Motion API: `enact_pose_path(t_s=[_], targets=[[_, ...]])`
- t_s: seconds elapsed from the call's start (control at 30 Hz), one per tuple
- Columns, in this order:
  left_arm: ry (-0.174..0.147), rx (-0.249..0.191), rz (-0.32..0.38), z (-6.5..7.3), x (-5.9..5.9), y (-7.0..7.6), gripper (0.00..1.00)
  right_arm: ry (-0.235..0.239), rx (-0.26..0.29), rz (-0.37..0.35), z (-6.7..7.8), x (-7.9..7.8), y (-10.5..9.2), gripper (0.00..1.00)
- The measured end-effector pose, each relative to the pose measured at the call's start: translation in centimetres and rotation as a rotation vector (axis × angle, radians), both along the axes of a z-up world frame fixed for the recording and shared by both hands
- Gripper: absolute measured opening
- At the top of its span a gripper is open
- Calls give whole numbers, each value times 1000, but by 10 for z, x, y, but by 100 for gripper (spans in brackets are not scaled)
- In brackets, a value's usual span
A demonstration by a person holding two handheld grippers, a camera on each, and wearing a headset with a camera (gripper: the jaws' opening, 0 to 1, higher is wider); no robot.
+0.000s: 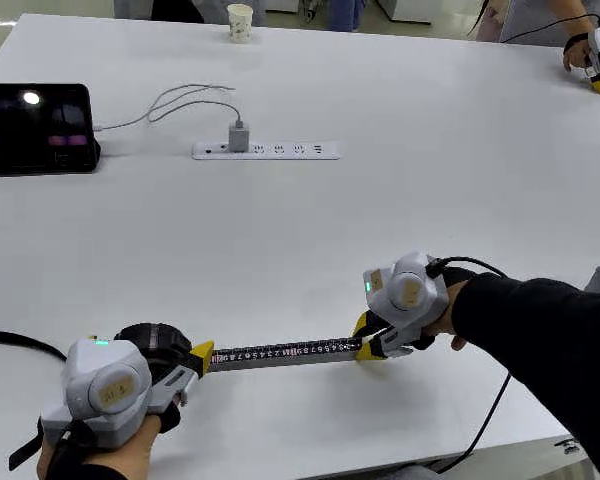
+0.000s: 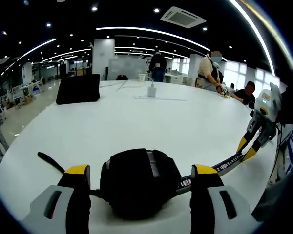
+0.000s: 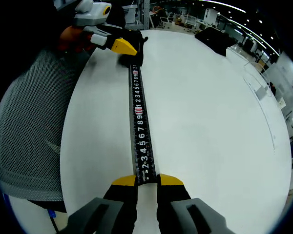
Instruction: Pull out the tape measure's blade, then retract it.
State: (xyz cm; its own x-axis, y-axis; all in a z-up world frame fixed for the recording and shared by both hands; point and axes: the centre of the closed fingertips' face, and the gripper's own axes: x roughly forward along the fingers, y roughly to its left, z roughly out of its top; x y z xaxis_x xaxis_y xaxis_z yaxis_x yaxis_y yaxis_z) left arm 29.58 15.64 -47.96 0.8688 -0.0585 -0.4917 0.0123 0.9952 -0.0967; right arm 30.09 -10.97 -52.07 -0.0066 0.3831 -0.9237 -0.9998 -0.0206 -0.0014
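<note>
Black and rounded, the tape measure's case (image 2: 139,183) sits on the white table (image 1: 400,210), held between the yellow-tipped jaws of the left gripper (image 2: 141,170), which anchors it against the pull. The right gripper (image 3: 147,181) is pinched narrow on the tip of the blade (image 3: 138,117), so the blade lies drawn out flat between the two. That pinch, I judge, also stops the spring snapping it back.

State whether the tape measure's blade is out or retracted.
Pulled out: the blade runs from the case in the left gripper to the right gripper.
</note>
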Motion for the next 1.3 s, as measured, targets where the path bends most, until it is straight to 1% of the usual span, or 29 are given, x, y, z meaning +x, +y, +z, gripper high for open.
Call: enact_pose_path(t_s=[0.03,0.1,0.13,0.2,0.27,0.3,0.37,0.4,0.43,0.47,0.53,0.57,0.67,0.77,0.93,1.13,1.17,1.3], targets=[[0,15,-3,-1,1,0,77,-8,-1,7,0,-1,0,11],[11,30,-16,-3,0,-2,74,-9,-1,-7,-1,0,-1,11],[12,28,-14,-3,0,-2,72,-4,-1,-24,-1,0,-1,11],[9,28,-6,-1,0,0,67,-1,-3,-31,-1,0,0,11],[3,28,6,1,1,2,64,-5,-11,-16,-1,0,0,11],[8,29,5,0,1,2,64,-5,-14,18,-1,0,0,11],[25,51,-9,-1,0,1,63,0,-11,18,-1,0,0,11],[38,52,-15,-2,-1,1,63,0,-7,16,-1,0,0,10],[51,47,-18,-2,0,1,62,6,3,-5,-1,0,0,10],[61,44,-23,-2,0,1,62,4,5,-2,0,0,0,10],[78,42,-28,-3,0,2,62,-2,12,-3,0,-1,1,10],[81,43,-29,-3,0,2,62,3,17,-21,0,-1,1,10],[85,49,-34,-4,-1,2,61,6,20,-23,-1,0,1,10],[87,59,-36,-4,-1,2,60,11,6,-14,0,0,3,10],[87,61,-43,-4,-1,1,60,14,-13,-7,-1,0,2,10],[85,61,-40,-4,-1,1,60,12,-24,-22,-1,0,3,10],[85,61,-41,-4,-1,1,60,13,-31,-34,-1,1,4,10],[83,65,-44,-4,-1,0,60,8,-53,-27,-1,0,4,10]])
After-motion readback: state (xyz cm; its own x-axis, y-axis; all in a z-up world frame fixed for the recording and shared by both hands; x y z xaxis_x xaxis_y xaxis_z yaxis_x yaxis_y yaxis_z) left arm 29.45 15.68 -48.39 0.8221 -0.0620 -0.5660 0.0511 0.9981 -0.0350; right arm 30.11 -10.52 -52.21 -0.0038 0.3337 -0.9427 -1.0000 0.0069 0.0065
